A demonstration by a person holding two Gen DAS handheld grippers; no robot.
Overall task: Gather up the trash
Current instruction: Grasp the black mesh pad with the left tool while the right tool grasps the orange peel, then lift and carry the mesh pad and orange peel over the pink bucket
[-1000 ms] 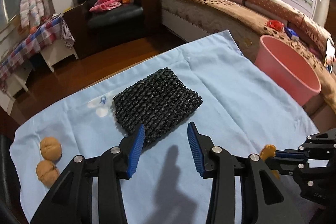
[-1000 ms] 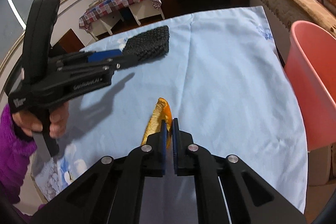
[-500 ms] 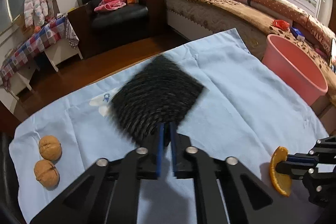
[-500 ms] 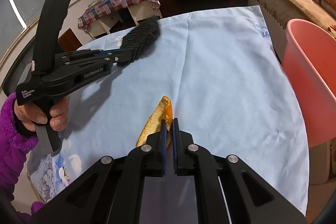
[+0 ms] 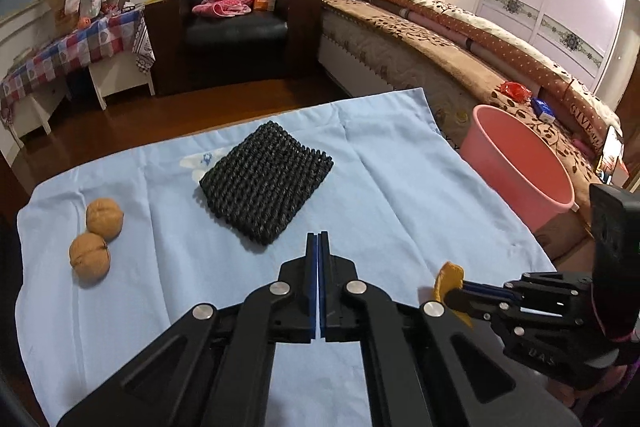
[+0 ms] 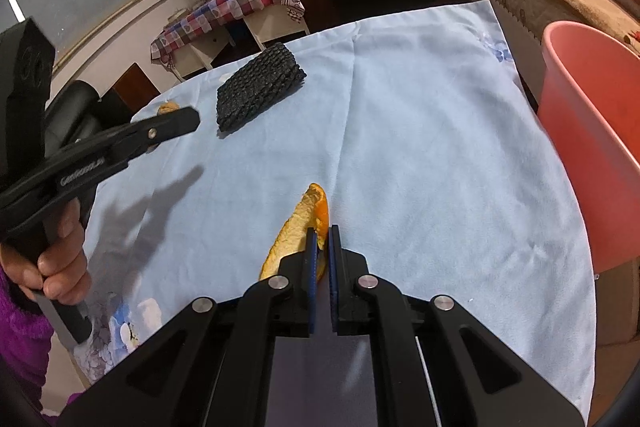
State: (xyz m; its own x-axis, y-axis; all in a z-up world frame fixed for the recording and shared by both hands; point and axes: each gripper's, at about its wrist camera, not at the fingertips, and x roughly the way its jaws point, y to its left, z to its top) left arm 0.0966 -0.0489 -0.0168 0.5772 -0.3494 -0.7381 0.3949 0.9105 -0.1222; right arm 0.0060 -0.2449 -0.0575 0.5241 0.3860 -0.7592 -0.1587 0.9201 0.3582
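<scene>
A: Orange peel (image 6: 308,223) — location?

B: Pinched at its near end in the right claw (image 6: 322,255), hanging just over the blue cloth on the surface (image 6: 420,131). Long axis runs away from the claw, tip pointing toward the far edge.

A: Bin?

B: Pink bin (image 6: 592,131) stands off the surface's right edge, so the carry goes rightward. Right hand is clearly the nearer one.

A: Left claw (image 5: 318,251)?

B: Clenched on nothing. Black mesh pad (image 5: 268,183) lies flat just ahead of its tips, not held. Two walnuts (image 5: 98,239) to its left.
</scene>
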